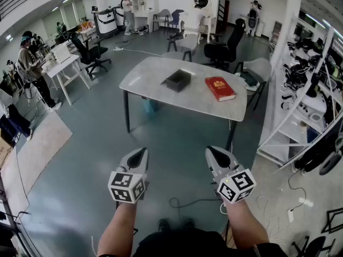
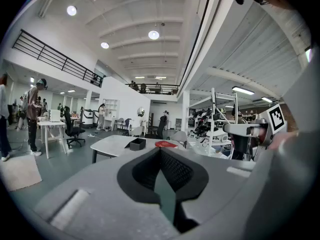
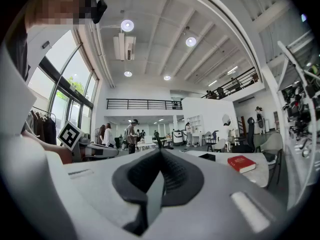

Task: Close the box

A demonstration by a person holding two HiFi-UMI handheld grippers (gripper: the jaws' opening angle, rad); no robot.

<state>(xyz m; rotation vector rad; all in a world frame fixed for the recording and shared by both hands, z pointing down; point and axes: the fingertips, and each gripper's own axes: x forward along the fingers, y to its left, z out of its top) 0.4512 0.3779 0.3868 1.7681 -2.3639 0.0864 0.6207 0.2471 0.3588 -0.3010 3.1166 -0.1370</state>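
Jaws were closed on nothing: left gripper (image 1: 140, 153), right gripper (image 1: 213, 151), both well apart from the pale rounded desk (image 1: 144, 76). Square black box (image 1: 178, 80) sat open mid-desk, near flat red book (image 1: 220, 88).

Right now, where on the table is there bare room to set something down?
The table's left end, beside the dark box, is bare, as is the near strip in front of box and red book. Between them the gap is narrow.
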